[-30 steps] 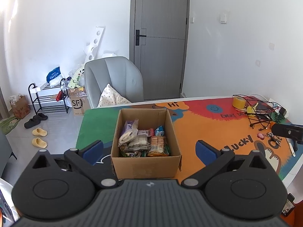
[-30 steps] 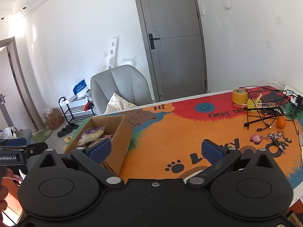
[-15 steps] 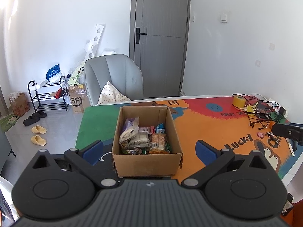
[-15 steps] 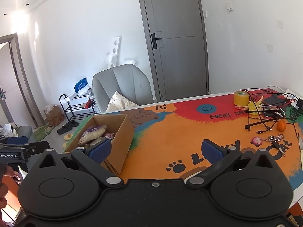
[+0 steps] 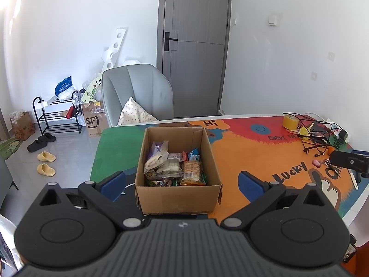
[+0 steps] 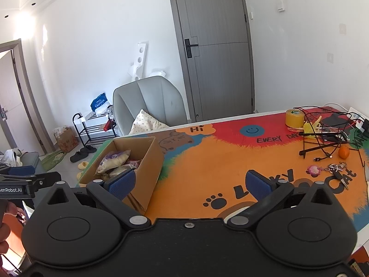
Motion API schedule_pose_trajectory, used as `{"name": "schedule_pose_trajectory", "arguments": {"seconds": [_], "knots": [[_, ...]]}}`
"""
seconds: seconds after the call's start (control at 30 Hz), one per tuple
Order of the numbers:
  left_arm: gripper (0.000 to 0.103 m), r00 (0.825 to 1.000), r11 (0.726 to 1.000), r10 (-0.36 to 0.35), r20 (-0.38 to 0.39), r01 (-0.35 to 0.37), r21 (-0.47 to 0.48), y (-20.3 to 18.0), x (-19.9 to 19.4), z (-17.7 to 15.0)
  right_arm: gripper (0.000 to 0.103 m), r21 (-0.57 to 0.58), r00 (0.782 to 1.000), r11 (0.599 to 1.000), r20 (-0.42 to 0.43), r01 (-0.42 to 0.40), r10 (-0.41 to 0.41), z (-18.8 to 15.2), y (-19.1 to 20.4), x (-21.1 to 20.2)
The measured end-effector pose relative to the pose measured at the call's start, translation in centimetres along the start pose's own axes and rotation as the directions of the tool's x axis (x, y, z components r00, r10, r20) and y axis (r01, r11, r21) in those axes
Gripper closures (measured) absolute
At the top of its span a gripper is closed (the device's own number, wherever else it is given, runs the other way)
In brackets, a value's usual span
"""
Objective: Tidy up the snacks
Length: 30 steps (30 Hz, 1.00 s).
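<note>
Snacks (image 5: 175, 166) sit packed in an open cardboard box (image 5: 177, 198) at the left end of the desk (image 6: 219, 161), which is covered by a bright cartoon mat. A pale bread bag leans against the box's left wall, flat wrapped packets fill the middle, and an orange biscuit pack (image 5: 191, 169) lies to the right. No packet shows loose on the mat in either view.

The left gripper (image 5: 182, 183) hovers just in front of the box, jaws spread wide and holding nothing — the box is framed between them. To the right, the right gripper (image 6: 190, 184) hangs over the orange part of the mat, jaws likewise wide and empty, with the box off to its left.

Further right, well apart from the box, lie a roll of yellow tape (image 6: 294, 117), a tangle of black cables on a wire rack (image 6: 322, 138), a small orange (image 6: 344, 152) and a bunch of keys (image 6: 336, 169).

This fits two stages: snacks waiting in the box to be taken out and sorted, or snacks already gathered into it. The pictures do not settle which. Any grasp inside would call for a steep approach over the cardboard walls — the wrappers overlap and look soft and slippery.
</note>
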<state>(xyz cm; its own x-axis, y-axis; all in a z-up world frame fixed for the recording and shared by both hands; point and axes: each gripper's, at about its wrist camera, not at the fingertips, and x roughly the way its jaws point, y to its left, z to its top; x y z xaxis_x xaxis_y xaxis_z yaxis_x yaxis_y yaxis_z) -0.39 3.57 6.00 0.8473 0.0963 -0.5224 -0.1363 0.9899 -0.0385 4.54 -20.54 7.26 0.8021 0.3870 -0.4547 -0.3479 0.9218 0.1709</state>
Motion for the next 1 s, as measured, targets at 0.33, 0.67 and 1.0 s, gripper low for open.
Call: {"name": "schedule_pose_trajectory", "arguments": {"seconds": [0.33,0.67,1.0], "knots": [[0.000,1.000,1.000,0.000,-0.002,0.000,-0.001,-0.07,0.03,-0.12,0.000,-0.002,1.000,1.000,-0.001,-0.002,0.002,-0.11,0.13,-0.01],[0.000,1.000,1.000,-0.004,-0.009,0.004,-0.003,0.11,0.22,-0.26,0.000,-0.009,1.000,1.000,-0.007,-0.007,0.006,-0.21,0.34,0.15],[0.000,1.000,1.000,-0.005,-0.010,0.005,-0.002,0.07,0.30,-0.22,0.000,-0.008,1.000,1.000,-0.008,-0.009,0.009,-0.24,0.41,0.20]]}}
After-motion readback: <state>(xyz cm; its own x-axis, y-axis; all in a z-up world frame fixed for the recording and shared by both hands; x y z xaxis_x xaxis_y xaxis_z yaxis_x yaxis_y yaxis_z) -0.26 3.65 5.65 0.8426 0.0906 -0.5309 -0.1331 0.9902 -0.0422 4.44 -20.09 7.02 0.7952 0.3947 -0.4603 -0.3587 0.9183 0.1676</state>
